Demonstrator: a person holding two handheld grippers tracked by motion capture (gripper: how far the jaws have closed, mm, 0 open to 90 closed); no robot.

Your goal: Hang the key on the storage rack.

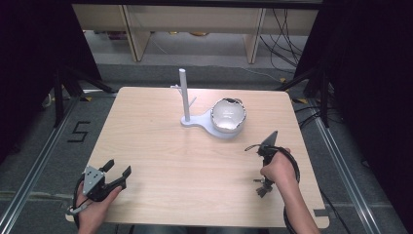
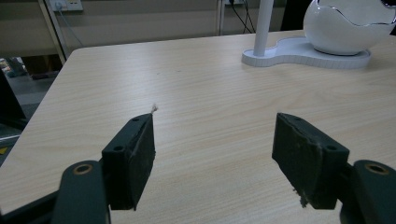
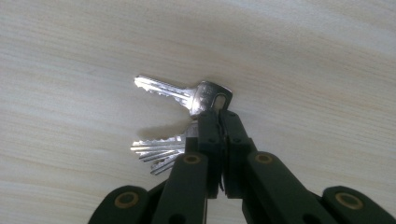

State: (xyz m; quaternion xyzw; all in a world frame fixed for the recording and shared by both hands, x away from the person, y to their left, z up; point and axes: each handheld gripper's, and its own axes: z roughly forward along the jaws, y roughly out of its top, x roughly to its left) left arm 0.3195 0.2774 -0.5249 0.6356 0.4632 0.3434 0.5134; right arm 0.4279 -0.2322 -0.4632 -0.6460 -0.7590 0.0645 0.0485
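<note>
A bunch of silver keys (image 3: 184,100) hangs just over the wooden table (image 1: 160,151), with my right gripper (image 3: 218,116) shut on it; one key points left and several fan out below it. In the high view the right gripper (image 1: 263,189) points down at the table's right front, the keys (image 1: 258,184) at its tip. My left gripper (image 1: 119,170) rests at the front left corner, open and holding nothing, its pads (image 2: 137,154) wide apart. A white stand (image 1: 184,97) with an upright post, side pegs and a flat base stands at the back centre, carrying a white egg-shaped bowl (image 1: 227,115).
The stand's base (image 2: 299,53) and the bowl (image 2: 348,25) lie ahead of the left gripper, to its right. Black curtains flank the table, and shelving legs and cables stand behind it. A floor marking "5" (image 1: 78,131) lies to the left.
</note>
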